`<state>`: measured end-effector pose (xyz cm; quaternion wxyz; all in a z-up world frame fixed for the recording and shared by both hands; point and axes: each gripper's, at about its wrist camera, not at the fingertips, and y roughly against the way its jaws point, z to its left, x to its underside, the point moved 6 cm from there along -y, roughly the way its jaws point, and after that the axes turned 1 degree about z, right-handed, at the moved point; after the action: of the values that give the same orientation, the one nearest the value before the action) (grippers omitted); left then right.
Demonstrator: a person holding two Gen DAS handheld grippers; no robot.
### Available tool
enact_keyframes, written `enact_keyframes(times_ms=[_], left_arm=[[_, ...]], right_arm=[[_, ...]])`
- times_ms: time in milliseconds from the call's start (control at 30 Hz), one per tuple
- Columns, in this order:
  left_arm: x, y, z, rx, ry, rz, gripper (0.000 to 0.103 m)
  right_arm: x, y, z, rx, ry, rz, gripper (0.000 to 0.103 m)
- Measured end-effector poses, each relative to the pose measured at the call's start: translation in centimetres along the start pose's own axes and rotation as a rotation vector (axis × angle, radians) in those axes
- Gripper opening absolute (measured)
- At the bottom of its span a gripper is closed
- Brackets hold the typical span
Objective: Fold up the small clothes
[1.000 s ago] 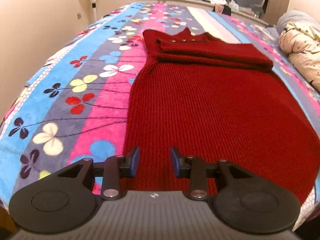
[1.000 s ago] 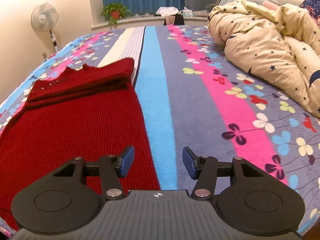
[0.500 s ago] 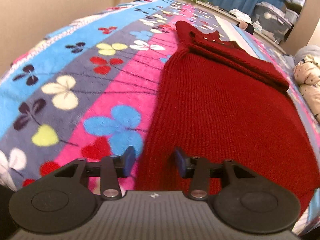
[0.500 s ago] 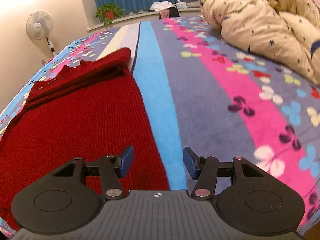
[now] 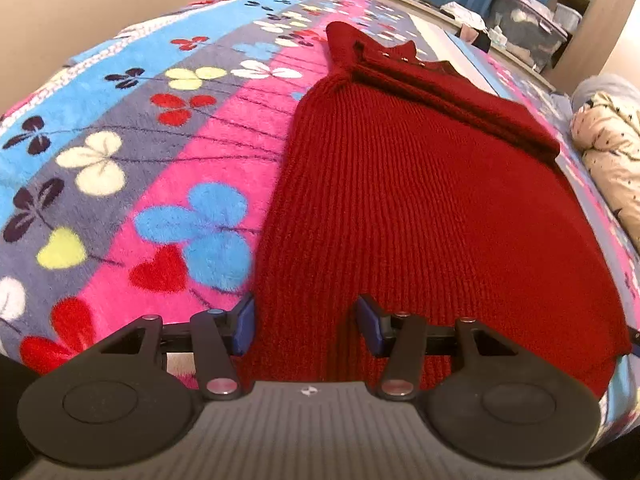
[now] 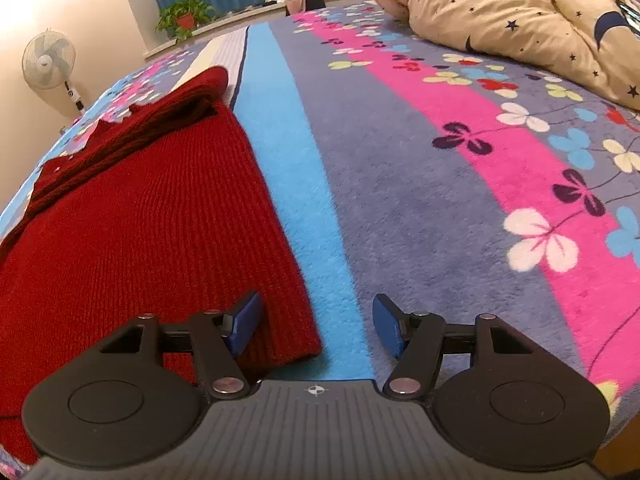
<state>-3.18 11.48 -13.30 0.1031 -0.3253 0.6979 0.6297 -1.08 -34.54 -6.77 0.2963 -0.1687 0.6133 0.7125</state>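
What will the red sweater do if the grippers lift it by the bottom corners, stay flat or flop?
The red sweater is soft ribbed knit lying limp on the blanket, so it will probably droop. Its folded top may slide open. The fuzzy blanket likely drags on it.

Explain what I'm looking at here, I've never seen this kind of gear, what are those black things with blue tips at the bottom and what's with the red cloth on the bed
There is no robot here. A person holds a two-fingered grasping tool in each hand, and a wide-angle camera on each tool looks forward along its fingers. That is why the black arms with blue pads fill the bottom of both pictures.

One picture comes from the left tool, the other from the right tool. Both show the same red knitted sweater lying flat on a bed covered by a striped flowered blanket. Its sleeves look already folded across the top.

Each tool is down near one bottom corner of the sweater, and their jaws have just been opening. The sweater's near edge lies between the blue pads, but nothing is gripped yet. A cream star-patterned duvet is bunched up further back, on the right.
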Motion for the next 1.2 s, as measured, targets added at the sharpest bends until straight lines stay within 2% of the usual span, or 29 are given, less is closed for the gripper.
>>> enact_keyframes(times_ms=[133,233,333,400,467,600,633,767,900,1033,1200], left_arm=[[-0.1,0.1,0.1,-0.01,0.013,-0.012,0.057],[-0.2,0.1,0.5,-0.014,0.036,-0.014,0.057],[-0.1,0.1,0.2,-0.013,0.014,-0.01,0.056],[0.0,0.0,-0.2,-0.018,-0.011,-0.008,0.056],[0.1,0.0,-0.3,-0.022,-0.019,-0.01,0.056],[-0.1,0.2,0.2,-0.014,0.013,-0.017,0.053],[-0.1,0.3,0.4,-0.02,0.023,-0.022,0.05],[-0.2,0.5,1.3,-0.072,0.07,-0.035,0.05],[0.1,0.3,0.5,-0.062,0.021,-0.017,0.05],[0.4,0.1,-0.3,-0.062,-0.033,-0.018,0.05],[0.1,0.4,0.1,-0.018,0.007,-0.034,0.049]], right_arm=[[-0.2,0.1,-0.5,-0.008,-0.017,-0.008,0.065],[-0.8,0.6,-1.7,0.033,-0.069,-0.05,0.065],[-0.8,0.3,-2.4,0.01,-0.121,-0.032,0.066],[-0.6,0.1,-1.8,-0.003,-0.098,-0.02,0.072],[-0.4,-0.1,-1.0,-0.011,-0.054,-0.013,0.074],[-0.2,-0.1,-0.5,-0.014,-0.031,-0.01,0.074],[-0.1,-0.1,-0.4,-0.02,-0.041,-0.009,0.074],[-0.1,0.0,-0.3,-0.025,-0.026,-0.013,0.074],[-0.3,0.0,-0.1,-0.033,0.006,-0.029,0.069],[-0.6,0.1,0.1,-0.04,0.028,-0.049,0.069],[-0.5,-0.1,0.4,-0.069,0.029,-0.035,0.066]])
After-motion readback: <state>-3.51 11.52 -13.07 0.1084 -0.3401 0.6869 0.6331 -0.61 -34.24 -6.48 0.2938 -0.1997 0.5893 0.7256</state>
